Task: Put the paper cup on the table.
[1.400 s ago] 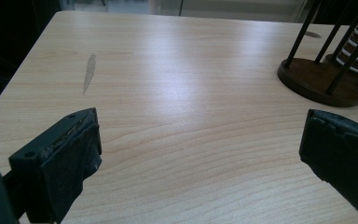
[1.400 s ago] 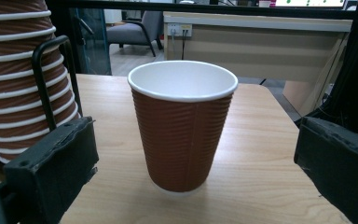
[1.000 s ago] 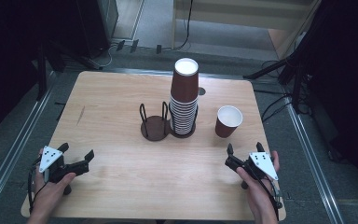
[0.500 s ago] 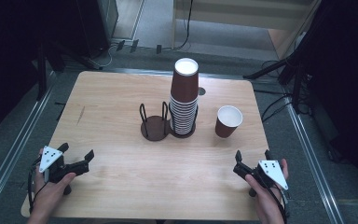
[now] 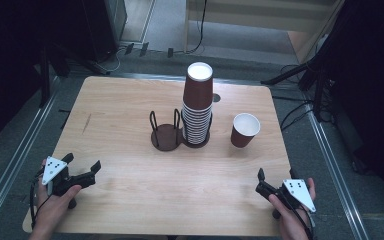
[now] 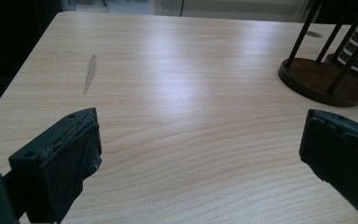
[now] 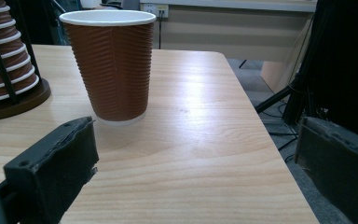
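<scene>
Hovering at the table's near right corner, the right gripper (image 5: 270, 181), jaws spread, faces the upright cup (image 5: 244, 130) straight ahead.

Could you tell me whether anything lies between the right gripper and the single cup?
Nothing: in the high view, bare table separates the open right gripper from the cup.

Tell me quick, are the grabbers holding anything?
Left gripper: open, holding nothing.
Right gripper: open, holding nothing, near the single cup.
</scene>
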Demonstrator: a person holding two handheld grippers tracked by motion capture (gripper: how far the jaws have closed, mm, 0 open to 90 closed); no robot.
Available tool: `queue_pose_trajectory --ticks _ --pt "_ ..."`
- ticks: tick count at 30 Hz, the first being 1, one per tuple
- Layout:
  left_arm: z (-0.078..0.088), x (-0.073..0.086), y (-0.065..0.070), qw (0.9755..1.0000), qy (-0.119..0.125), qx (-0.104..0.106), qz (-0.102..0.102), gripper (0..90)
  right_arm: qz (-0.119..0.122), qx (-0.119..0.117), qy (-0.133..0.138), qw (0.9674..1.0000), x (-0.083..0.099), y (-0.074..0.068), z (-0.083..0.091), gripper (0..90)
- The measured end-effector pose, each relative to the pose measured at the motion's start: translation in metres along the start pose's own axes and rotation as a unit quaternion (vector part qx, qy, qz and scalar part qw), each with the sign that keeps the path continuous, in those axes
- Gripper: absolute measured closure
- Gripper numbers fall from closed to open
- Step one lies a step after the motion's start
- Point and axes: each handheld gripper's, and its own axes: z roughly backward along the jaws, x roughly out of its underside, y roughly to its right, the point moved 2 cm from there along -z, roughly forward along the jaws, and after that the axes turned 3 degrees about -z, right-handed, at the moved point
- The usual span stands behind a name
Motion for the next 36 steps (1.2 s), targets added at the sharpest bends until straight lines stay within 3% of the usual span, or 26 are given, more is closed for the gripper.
queue_pose_trajectory --ticks 15,21,36 --pt "-0.001 0.000 0.000 1.0000 -0.004 0.004 -0.001 0.0 -0.013 0.011 -0.001 0.9999 0.006 0.009 0.017 0.0" --pt "-0.002 0.000 0.001 1.0000 -0.006 0.005 -0.001 0.0 -0.019 0.035 -0.007 0.9992 0.009 0.013 0.015 0.0" --pt "-0.003 -0.001 0.001 0.9999 -0.014 0.005 -0.007 0.0 -0.021 0.055 -0.013 0.9982 0.009 0.013 0.013 0.0"
